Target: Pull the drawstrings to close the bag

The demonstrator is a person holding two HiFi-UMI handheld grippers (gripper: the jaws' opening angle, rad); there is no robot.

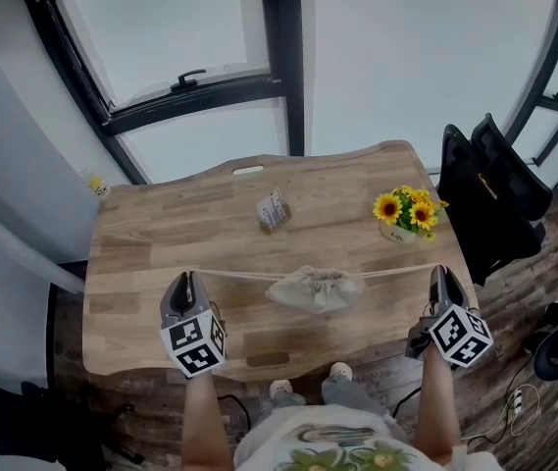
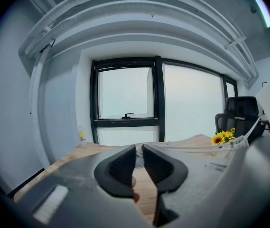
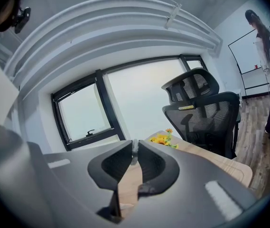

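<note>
Head view: at centre frame the bag [image 1: 315, 288] lies on the table [image 1: 161, 234], mouth puckered. Its drawstrings [image 1: 234, 276] run taut to my left gripper [image 1: 189, 281] at lower left and my right gripper [image 1: 440, 275] at lower right.

Left gripper view: jaws nearly together, pinching the drawstrings.

Right gripper view: likewise clamped (only a sliver shows).

The closing pull looks nearly done. Next, I judge, one last outward tug.

The person's wearing a pale tee [image 1: 329, 451] with a green-and-yellow print, grey trousers [image 1: 353, 393] and light shoes [image 1: 339, 371].
</note>
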